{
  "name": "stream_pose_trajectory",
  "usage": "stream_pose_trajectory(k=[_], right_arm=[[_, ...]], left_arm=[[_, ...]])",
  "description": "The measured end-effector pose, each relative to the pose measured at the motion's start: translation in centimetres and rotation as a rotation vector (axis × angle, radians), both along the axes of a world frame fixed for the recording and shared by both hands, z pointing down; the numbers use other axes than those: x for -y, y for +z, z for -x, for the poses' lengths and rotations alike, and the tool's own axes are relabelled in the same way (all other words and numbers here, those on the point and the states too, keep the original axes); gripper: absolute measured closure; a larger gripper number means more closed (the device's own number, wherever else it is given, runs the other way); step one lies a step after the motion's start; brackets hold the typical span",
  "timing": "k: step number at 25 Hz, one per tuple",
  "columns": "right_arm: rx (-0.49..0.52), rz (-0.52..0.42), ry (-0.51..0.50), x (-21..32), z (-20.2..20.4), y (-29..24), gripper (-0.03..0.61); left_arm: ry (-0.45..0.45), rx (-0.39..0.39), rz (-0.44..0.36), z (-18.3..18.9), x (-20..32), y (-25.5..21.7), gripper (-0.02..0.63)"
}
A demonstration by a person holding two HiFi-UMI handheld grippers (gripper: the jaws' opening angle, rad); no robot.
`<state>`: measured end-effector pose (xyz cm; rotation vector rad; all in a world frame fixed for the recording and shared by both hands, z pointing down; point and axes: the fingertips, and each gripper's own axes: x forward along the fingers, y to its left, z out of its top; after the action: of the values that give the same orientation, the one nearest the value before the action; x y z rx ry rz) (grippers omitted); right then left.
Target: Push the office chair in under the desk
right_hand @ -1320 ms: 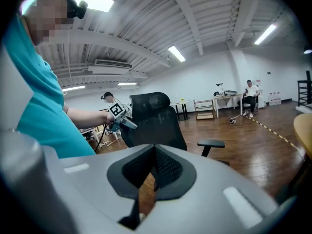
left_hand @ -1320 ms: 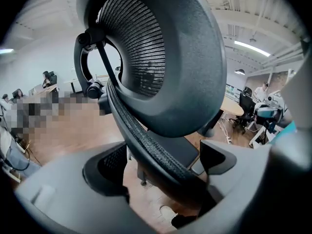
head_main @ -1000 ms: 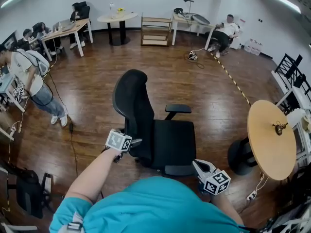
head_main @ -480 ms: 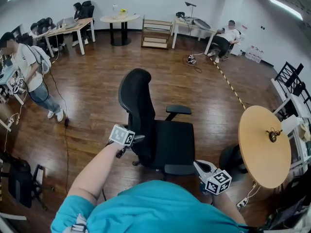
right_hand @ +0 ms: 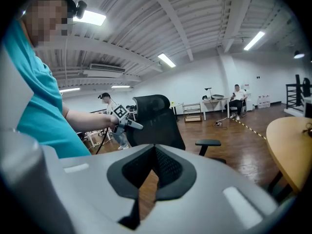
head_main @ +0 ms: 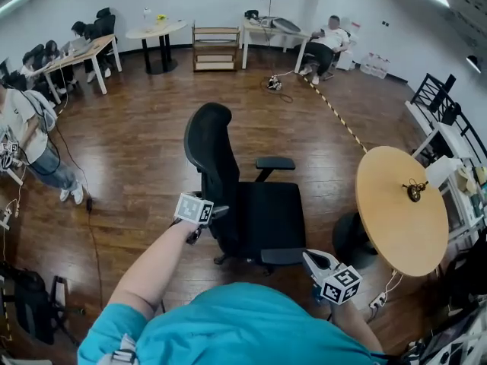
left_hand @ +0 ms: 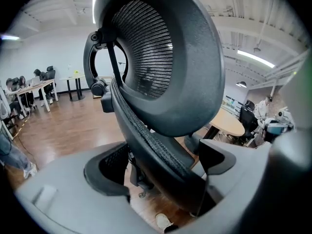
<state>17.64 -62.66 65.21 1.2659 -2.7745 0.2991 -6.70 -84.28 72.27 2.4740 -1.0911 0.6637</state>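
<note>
A black office chair (head_main: pixel 255 207) with a mesh back stands on the wood floor, its seat turned toward a round wooden table (head_main: pixel 399 207) at the right. My left gripper (head_main: pixel 204 217) is at the near edge of the backrest. In the left gripper view the backrest edge (left_hand: pixel 161 150) runs between the jaws, and the left gripper (left_hand: pixel 161 172) is shut on it. My right gripper (head_main: pixel 310 258) hovers just right of the near armrest (head_main: pixel 280 255). In the right gripper view the right gripper (right_hand: pixel 155 177) is shut on nothing and looks at the chair (right_hand: pixel 156 121).
A dark base (head_main: pixel 351 238) sits under the round table, with a small brass object (head_main: pixel 415 191) on top. A person (head_main: pixel 27 131) stands at the left by a floor cable (head_main: pixel 90 219). Desks, a shelf (head_main: pixel 215 48) and seated people line the far wall. Striped tape (head_main: pixel 335 112) crosses the floor.
The chair, still held by my left gripper, has come closer to the round table and the gap between them has narrowed. My right gripper has kept its place beside the armrest.
</note>
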Motion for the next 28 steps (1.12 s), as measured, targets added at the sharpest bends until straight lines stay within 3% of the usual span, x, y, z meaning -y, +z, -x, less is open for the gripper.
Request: stream_pose_trajectory(k=[14, 23, 28], right_arm=[[-0.051, 0.001, -0.109, 0.1, -20.9, 0.4, 0.578], [-0.081, -0.008, -0.074, 1.4, -22.9, 0.5, 0.578], [-0.075, 0.006, -0.030, 3.0, -22.3, 1.5, 0.578]], left_arm=[[-0.052, 0.051, 0.029, -13.1, 0.9, 2.2, 0.058], [0.042, 0.116, 0.032, -15.1, 3.8, 2.9, 0.055], [0.153, 0.235, 0.030, -14.1, 7.7, 3.7, 0.060]])
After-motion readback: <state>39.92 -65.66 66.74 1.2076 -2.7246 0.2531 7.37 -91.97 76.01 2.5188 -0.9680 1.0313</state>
